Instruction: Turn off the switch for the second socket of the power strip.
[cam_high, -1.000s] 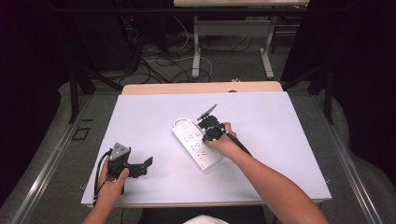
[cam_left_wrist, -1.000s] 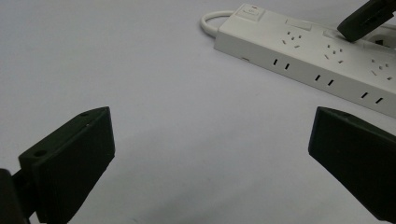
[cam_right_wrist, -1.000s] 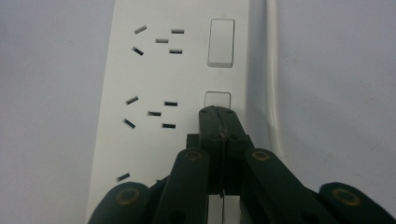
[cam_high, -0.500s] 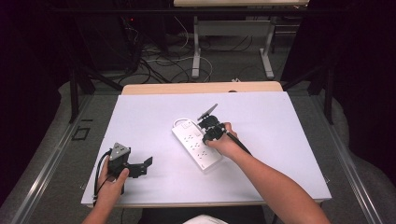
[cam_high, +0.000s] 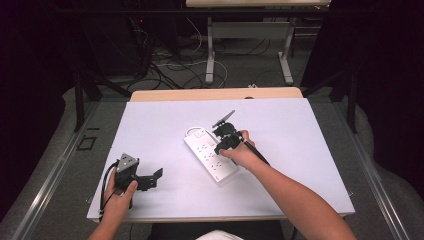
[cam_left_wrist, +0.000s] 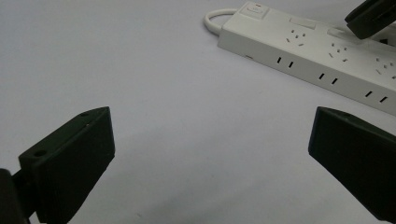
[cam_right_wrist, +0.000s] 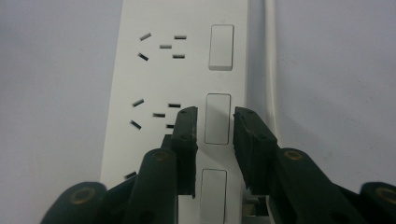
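From the high view I see nothing shifted since a second ago: my right claw (cam_high: 226, 131) sits over the white power strip (cam_high: 210, 155) at mid-desk (cam_high: 150, 125), my left claw (cam_high: 150, 178) rests released near the front-left edge. In the left gripper view its jaws gape wide over bare desk, the strip (cam_left_wrist: 317, 56) beyond. In the right gripper view my right claw (cam_right_wrist: 215, 122) has just been opening, jaws slightly parted around a rocker switch (cam_right_wrist: 218, 118) without pressing it.
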